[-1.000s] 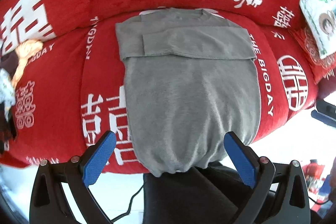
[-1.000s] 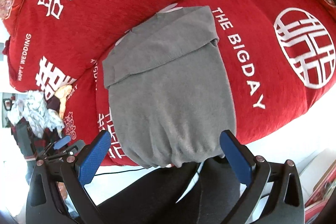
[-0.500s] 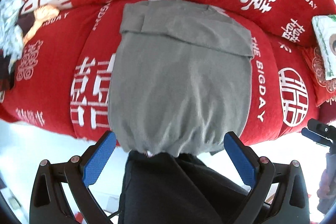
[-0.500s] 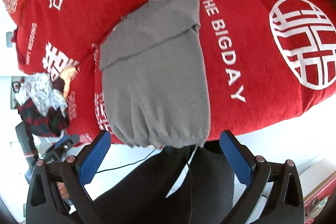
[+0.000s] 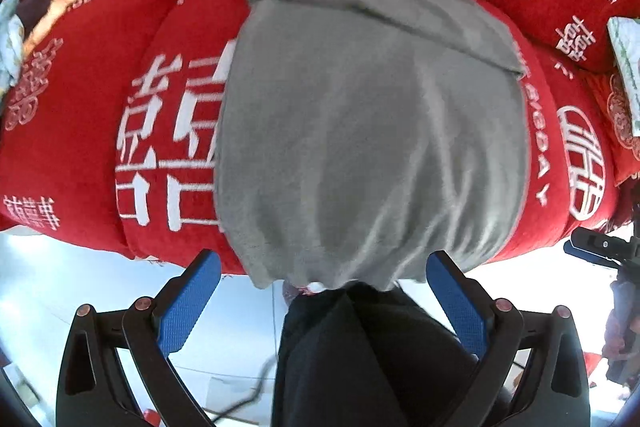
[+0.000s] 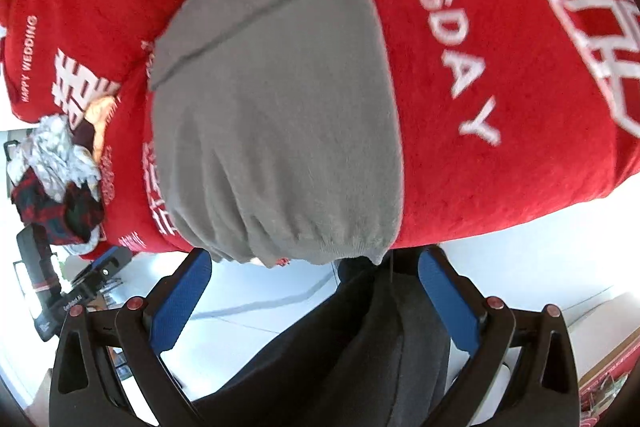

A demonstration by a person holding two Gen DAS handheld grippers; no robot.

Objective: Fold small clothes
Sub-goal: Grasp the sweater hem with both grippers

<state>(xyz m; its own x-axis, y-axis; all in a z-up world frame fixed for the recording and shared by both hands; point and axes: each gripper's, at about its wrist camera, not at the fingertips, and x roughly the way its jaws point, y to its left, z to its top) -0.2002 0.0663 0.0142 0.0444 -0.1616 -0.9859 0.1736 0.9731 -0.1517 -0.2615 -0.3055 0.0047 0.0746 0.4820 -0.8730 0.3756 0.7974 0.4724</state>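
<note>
A grey sweater [image 5: 372,123] lies on a red sofa cushion [image 5: 160,107], sleeves folded across its top, its ribbed hem hanging over the front edge. It also shows in the right wrist view [image 6: 280,115]. My left gripper [image 5: 324,283] is open and empty, its jaws wide apart just below the hem near its left half. My right gripper [image 6: 316,279] is open and empty, its jaws straddling the hem's right corner from below. Neither gripper touches the cloth.
The red sofa [image 6: 500,67] carries white characters and "THE BIGDAY" lettering. A pile of other clothes [image 6: 60,167] sits at the sofa's left end. The person's dark trousers [image 5: 380,359] fill the space below the hem. A patterned cushion [image 5: 628,67] lies at the right.
Both grippers have dropped and moved in toward the sofa's front edge; the sweater's hem now sits just above the open jaws. The sweater itself has not moved.
</note>
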